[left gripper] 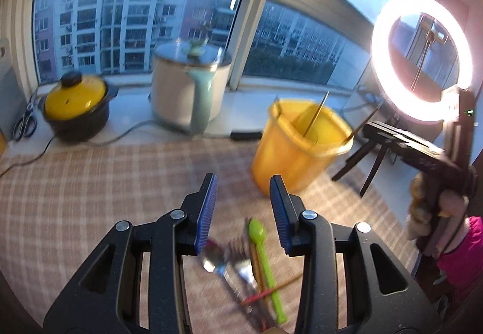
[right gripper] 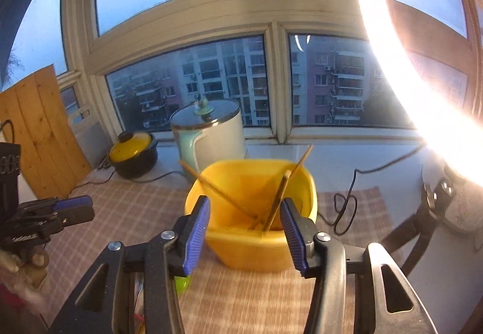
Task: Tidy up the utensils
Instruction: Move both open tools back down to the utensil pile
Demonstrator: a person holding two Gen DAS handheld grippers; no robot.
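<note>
Both left tongs (left gripper: pixel 243 207) and right tongs (right gripper: pixel 244 228) stand wide, empty. Risk: crossed chopsticks (right gripper: pixel 232 198) in yellow plastic tub (right gripper: pixel 241 249) block insertion; overlapping surface utensils, green plastic spoon (left gripper: pixel 265 258) included, invite double pickup.

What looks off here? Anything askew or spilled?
Nothing spilled. The yellow bin holds chopsticks leaning crossed in different directions. On the tablecloth a green spoon, metal spoon and fork lie in an overlapping pile, unsorted.
</note>
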